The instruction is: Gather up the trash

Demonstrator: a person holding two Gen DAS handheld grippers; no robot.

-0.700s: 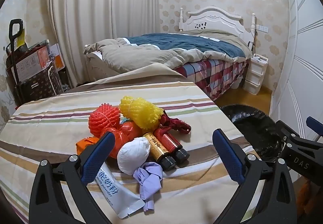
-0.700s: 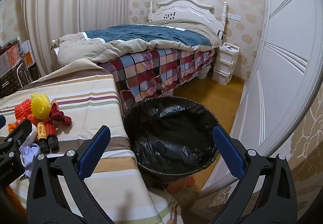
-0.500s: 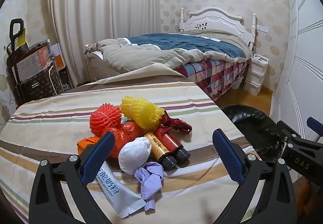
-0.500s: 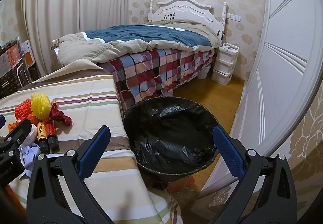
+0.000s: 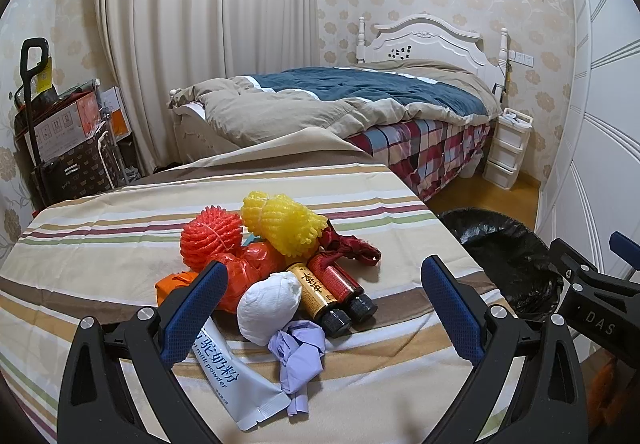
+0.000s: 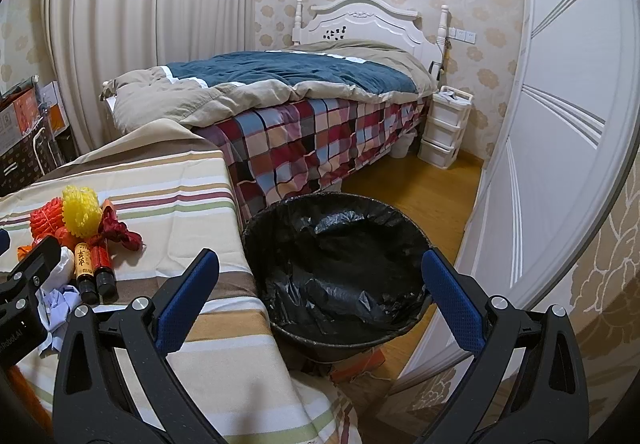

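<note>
Left gripper (image 5: 320,308): fingers wide apart, holding nothing, over the trash pile.
Right gripper (image 6: 320,296): fingers wide apart, empty, over the black-lined round trash bin (image 6: 416,228).
Trash: heaped on the striped cloth table (image 5: 120,228), bin just beside it.
White crumpled paper ball (image 5: 269,307): probably light and squishy; pinch its middle.
Two small dark-capped glass bottles (image 5: 328,290): likely hard, slippery, breakable; grab across the body.
White sachet (image 5: 228,376): reads "milk powder".

A table with a striped cloth (image 5: 120,244) holds a small heap: a red spiky ball (image 5: 210,238), a yellow foam net (image 5: 286,226), two little bottles (image 5: 332,292), a white wad (image 5: 268,308), a purple glove (image 5: 298,352) and a milk powder packet (image 5: 236,384).
</note>
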